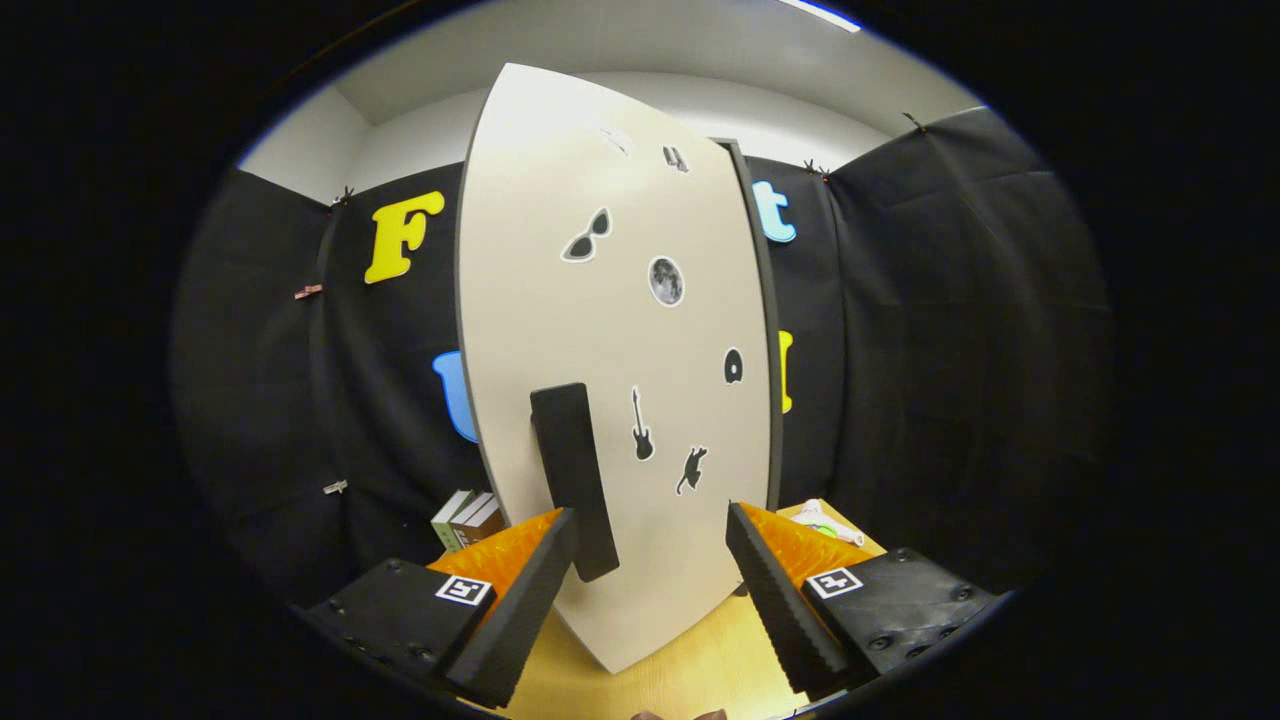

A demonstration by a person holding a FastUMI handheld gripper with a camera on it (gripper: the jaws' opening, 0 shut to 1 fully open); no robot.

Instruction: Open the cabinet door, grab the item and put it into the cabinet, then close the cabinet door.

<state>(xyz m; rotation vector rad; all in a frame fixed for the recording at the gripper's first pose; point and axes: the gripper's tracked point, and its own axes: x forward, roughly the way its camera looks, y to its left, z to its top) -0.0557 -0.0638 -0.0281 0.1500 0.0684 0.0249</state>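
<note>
A white cabinet door (600, 330) with several small black stickers stands right in front of me, swung out at an angle, its near edge toward me. A black vertical handle (575, 480) is mounted on its face. My gripper (650, 525) is open; the handle lies just ahead of the left finger (520, 600), beside its tip, and the right finger (775, 590) stands apart from it. Nothing is pressed between the fingers. A small white and green item (822, 520) lies on the wooden table beyond the right finger.
The wooden table (690, 670) runs under the door and the fingers. A few upright books (465, 520) stand behind the left finger, to the left of the door. Black cloth walls close the booth all around.
</note>
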